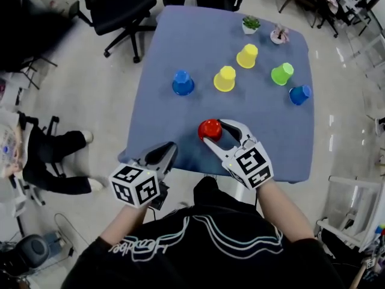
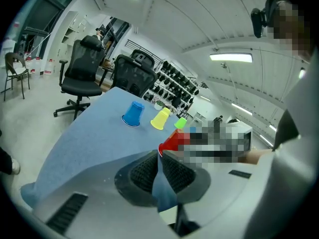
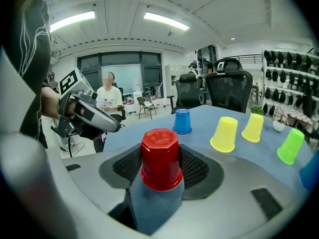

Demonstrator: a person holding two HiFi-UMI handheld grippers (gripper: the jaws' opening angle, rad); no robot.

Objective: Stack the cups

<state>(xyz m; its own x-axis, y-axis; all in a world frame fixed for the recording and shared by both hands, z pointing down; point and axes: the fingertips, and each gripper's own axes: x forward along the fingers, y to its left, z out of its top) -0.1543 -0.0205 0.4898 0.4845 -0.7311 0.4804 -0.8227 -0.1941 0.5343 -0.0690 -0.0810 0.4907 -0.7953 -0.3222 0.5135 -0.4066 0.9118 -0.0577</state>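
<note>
Right gripper (image 1: 214,131) is clamped on the red cup (image 3: 159,156), mouth down, near the front edge of the table (image 1: 180,41). Left gripper (image 1: 170,148) is closed on nothing, beside it. No stack is begun; all stacking is judged left. Six cups are counted: red; blue cup (image 1: 183,83) and yellow cup (image 1: 225,79) mid-table; second blue cup (image 1: 299,94) and green cup (image 1: 281,73) tipped at right; far yellow cup (image 1: 247,56). Two potted plants (image 1: 251,24) are noted beyond.
</note>
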